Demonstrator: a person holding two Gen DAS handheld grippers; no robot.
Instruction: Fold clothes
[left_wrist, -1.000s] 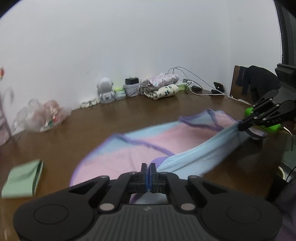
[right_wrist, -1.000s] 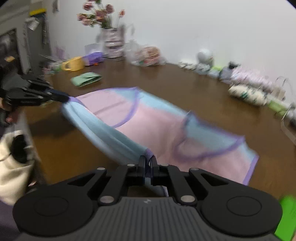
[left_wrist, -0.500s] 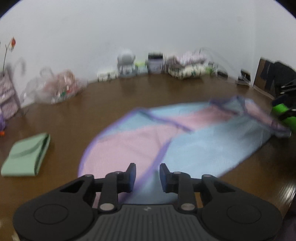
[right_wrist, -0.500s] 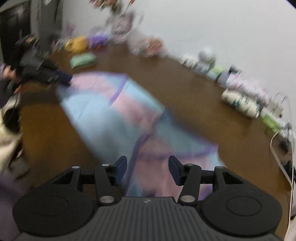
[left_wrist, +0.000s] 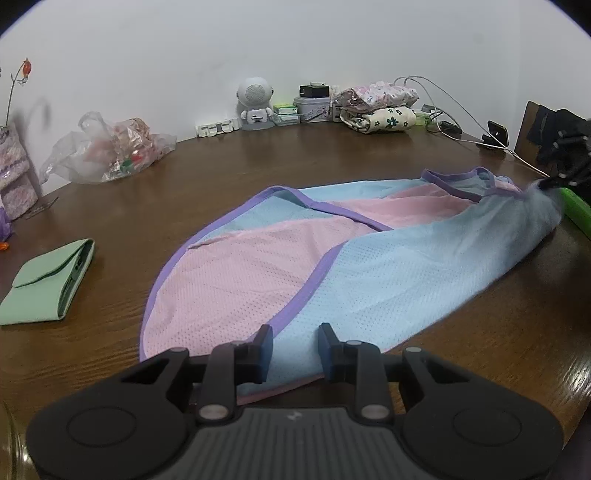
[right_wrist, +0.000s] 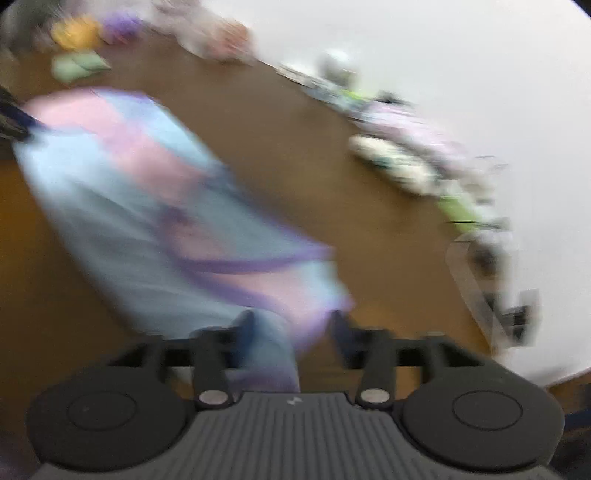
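**Left wrist view: one garment spread on the table, both my claws parted**

Left wrist camera shows one pink, blue and purple-trimmed garment (left_wrist: 303, 258) lying on the brown wooden table (left_wrist: 229, 173). I count one of it, and two claws of mine. My left gripper (left_wrist: 294, 341) stands with its two fingers spread apart, holding nothing; the garment's near hem lies just under and between them, blue cloth showing through the gap. My right gripper (left_wrist: 550, 182) appears small at the far right edge of this view, right at the garment's far corner, where the cloth is smeared by blur.

From the right wrist camera everything is badly blurred. My right gripper (right_wrist: 291, 325) has its fingers set wide apart. A fold of the garment (right_wrist: 155, 192) reaches down between them toward the claw's body; whether it touches either finger I cannot tell.

The garment's long axis runs from my left claw to my right one, slanting away toward the upper right in the left view. A purple band crosses it diagonally, with pink on the left and blue on the right.

Elsewhere I count one folded green cloth (left_wrist: 46, 282) on the table well to the left of the garment, one clear plastic bag (left_wrist: 107, 151) by the wall, one small white robot figure (left_wrist: 255, 103), and two folded floral bundles (left_wrist: 380, 107) stacked one on the other at the back.
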